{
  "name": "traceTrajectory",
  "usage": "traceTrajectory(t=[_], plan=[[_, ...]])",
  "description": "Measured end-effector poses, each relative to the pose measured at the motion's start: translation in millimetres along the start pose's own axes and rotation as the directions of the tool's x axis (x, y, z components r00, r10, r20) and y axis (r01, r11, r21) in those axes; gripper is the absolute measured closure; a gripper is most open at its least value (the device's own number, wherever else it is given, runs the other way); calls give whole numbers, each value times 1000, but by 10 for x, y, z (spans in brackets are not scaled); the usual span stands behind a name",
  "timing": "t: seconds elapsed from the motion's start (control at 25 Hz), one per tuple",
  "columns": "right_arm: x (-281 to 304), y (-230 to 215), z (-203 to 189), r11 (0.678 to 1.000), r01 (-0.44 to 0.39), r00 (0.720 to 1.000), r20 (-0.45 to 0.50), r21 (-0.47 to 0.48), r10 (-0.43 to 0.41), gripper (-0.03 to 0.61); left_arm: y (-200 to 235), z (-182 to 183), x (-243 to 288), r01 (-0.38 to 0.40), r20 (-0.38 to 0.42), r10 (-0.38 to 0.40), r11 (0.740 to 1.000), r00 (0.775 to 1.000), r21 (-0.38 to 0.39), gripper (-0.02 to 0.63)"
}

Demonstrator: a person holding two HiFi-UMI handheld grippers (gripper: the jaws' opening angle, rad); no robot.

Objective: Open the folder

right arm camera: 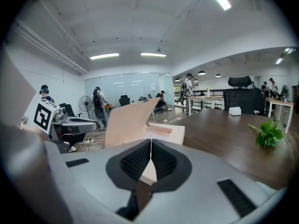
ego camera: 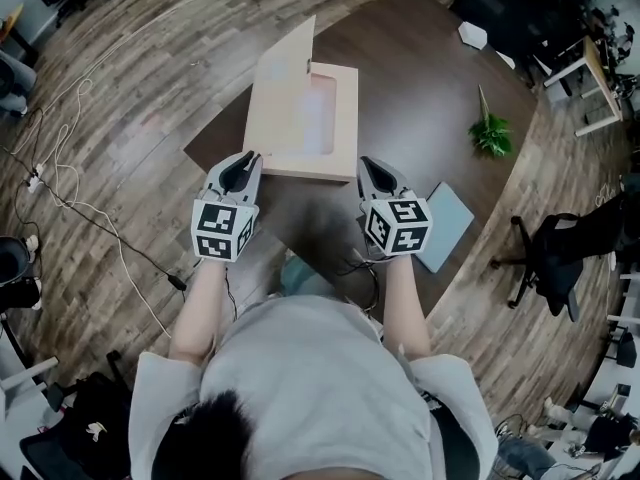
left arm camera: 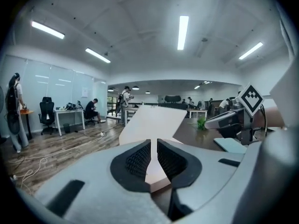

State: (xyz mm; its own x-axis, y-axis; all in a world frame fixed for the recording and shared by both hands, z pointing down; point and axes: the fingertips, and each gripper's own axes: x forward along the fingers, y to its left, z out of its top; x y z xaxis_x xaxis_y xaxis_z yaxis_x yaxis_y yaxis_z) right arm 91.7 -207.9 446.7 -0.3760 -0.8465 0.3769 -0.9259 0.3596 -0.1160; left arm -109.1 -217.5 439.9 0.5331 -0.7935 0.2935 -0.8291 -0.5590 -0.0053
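Beige folder, lid raised, inside glare-washed, left tool released, right tool clenched empty.

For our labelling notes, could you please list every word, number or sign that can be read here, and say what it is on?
No text can be read.
The folder is blank.
The left gripper and right gripper carry only black-and-white square patterns, no letters.
A sheet on the glass wall is too small to read.
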Motion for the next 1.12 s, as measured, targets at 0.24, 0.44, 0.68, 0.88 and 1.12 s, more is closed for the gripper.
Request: traceTrajectory(t=[0.24,0.44,0.68,0.88,1.12], plan=[[-265,189,110,1000,17,998,62,-20,-15,566,-1,393,-396,-36,133,38,999,990,-15,600],[-538,329,214,999,42,991,128,-29,-38,566,-26,616,-772,-57,204,62,998,977,-31,601],[-869,527,343,995,85,975,208,-44,-74,566,-48,736,-1192,-75,256,78,997,963,-21,601],[-1167,683,493,991,110,960,268,-78,-85,566,-107,808,-1458,-78,291,84,996,953,-32,601],[-1488,878,611,988,127,939,333,-92,-90,566,-173,838,-1751,-87,318,91,996,944,-27,601]])
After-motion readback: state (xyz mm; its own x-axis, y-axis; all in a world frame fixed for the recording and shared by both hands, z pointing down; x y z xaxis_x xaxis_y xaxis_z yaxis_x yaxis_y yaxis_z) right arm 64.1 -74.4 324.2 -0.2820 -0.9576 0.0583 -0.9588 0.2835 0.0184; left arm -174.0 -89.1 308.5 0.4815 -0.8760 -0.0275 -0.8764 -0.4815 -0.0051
